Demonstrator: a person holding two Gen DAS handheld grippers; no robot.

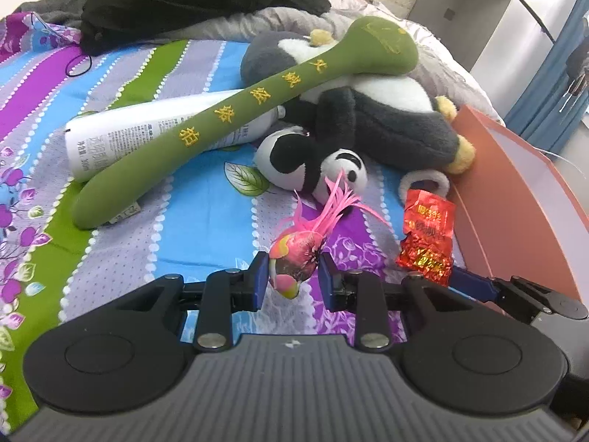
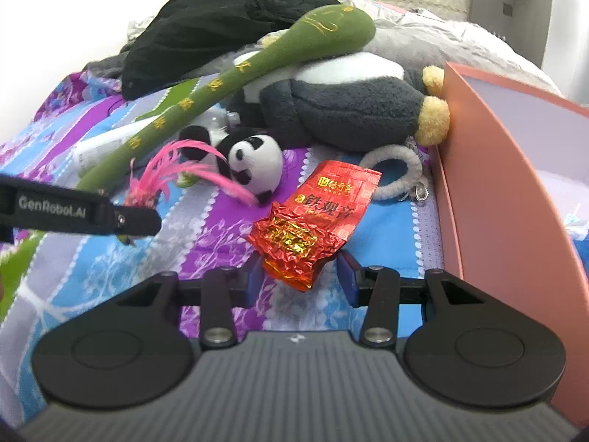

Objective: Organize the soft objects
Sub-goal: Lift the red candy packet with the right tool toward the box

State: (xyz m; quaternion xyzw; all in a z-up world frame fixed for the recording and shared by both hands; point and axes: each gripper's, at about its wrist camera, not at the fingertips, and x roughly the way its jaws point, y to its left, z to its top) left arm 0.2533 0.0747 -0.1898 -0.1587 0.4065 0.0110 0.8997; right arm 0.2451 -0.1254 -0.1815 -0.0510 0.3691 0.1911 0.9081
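Pink feathered bird toy lodged between the left gripper pads, apparently pinched on both flanks, tail feathers fanning forward toward the small panda plush; red foil packet lying between the parted right gripper fingers, unclamped, beside the pink box.

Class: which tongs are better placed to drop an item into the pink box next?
Right. The right tongs straddle the red foil packet beside the pink box; the left tongs and pink feathered toy sit farther away.
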